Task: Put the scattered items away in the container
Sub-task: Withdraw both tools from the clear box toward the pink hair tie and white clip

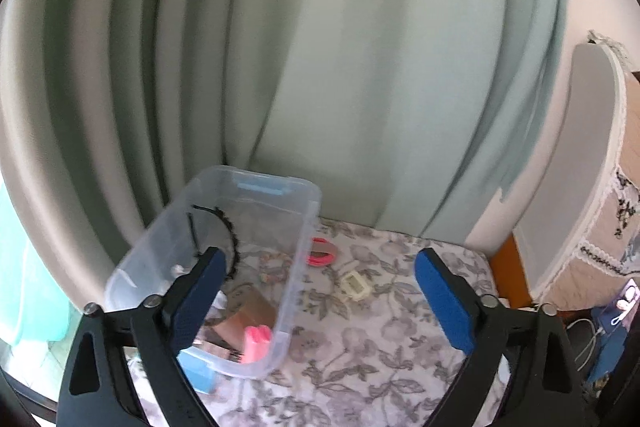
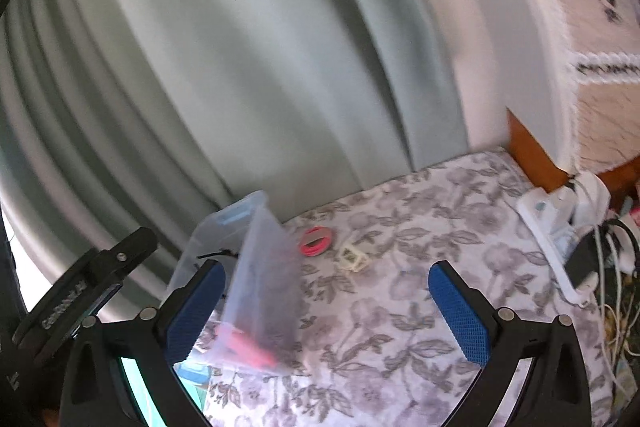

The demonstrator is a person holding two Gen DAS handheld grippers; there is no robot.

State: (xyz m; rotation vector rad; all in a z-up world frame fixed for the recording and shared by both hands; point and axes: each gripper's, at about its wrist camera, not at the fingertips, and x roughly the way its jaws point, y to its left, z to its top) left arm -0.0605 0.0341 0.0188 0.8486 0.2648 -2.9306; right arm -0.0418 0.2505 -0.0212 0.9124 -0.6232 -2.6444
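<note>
A clear plastic bin [image 1: 296,267] with blue latches stands on the flowered cloth [image 1: 360,347]; inside it lie a black toothed headband [image 1: 228,231], a brown box [image 1: 244,315] and a pink item [image 1: 256,343]. Outside, to the bin's right, lie a pink coil [image 1: 322,251] and a small cream square item [image 1: 355,283]. My left gripper [image 1: 320,263] hangs open above the bin's right wall, nothing between its blue pads. In the right wrist view the bin [image 2: 260,267], pink coil [image 2: 317,241] and cream item [image 2: 352,257] lie ahead; my right gripper [image 2: 327,277] is open and empty.
Pale green curtains [image 1: 320,67] hang close behind the table. A wooden edge [image 1: 508,267] and a lace-covered cabinet [image 1: 600,227] stand at the right. A white power strip [image 2: 556,239] with cables sits at the table's right edge. The other gripper's black body [image 2: 88,279] shows at left.
</note>
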